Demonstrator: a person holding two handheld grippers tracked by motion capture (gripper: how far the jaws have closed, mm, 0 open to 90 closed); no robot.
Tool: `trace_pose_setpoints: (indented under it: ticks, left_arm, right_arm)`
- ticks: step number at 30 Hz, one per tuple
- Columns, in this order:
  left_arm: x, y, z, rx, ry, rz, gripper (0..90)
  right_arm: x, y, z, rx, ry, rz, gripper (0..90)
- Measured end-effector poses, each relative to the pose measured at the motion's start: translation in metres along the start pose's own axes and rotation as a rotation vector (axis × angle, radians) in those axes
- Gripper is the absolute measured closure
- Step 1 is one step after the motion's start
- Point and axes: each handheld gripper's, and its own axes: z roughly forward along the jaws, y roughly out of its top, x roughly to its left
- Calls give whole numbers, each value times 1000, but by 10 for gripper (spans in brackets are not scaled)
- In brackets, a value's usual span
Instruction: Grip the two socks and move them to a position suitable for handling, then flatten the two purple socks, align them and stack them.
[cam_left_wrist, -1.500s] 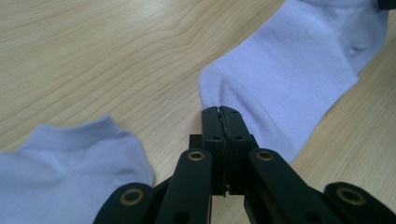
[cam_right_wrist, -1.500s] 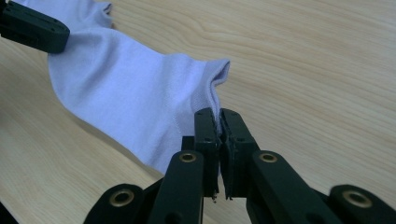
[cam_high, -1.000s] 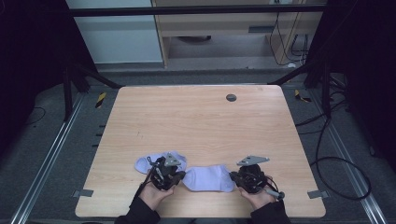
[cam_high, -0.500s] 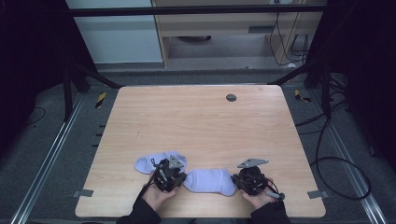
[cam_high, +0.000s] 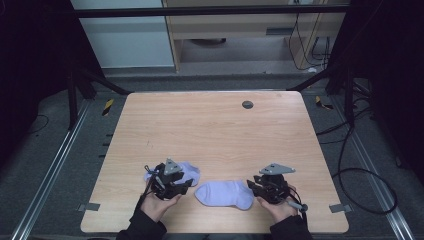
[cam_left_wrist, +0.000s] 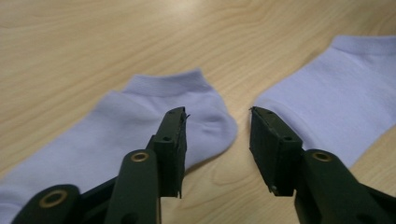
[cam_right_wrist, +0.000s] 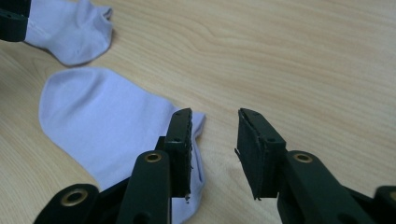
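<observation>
Lavender ankle socks (cam_high: 223, 193) lay near tabletop's (cam_high: 210, 135) front edge; left gripper (cam_left_wrist: 217, 135) and right gripper (cam_right_wrist: 214, 140) hovered low, palms beneath, jaws apart, clamping nothing.

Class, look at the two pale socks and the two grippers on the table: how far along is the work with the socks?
Early stage. Done: both socks lie flat on the table, the left sock beside the right sock, apart. In hand: nothing is gripped; the left gripper hovers open at the left sock's edge, and the right gripper is open at the right sock's end. Left: grasping and pairing or folding them, probably.
</observation>
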Motion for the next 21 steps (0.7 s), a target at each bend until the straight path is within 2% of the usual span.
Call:
trace_pose_setpoints:
  ticks: [5, 11, 19, 21]
  left_arm:
    - [20, -3, -11, -26, 37, -36, 489]
    - [46, -9, -23, -56, 75, -82, 460]
    - [79, -22, -38, -74, 133, -155, 439]
    - [84, -25, -39, -73, 142, -161, 437]
  right_arm:
    - [-1, 8, -1, -30, 6, 15, 622]
    - [4, 20, 4, -44, 15, 9, 584]
    - [22, 38, 20, -47, 38, -11, 547]
    - [26, 42, 24, -44, 45, -18, 543]
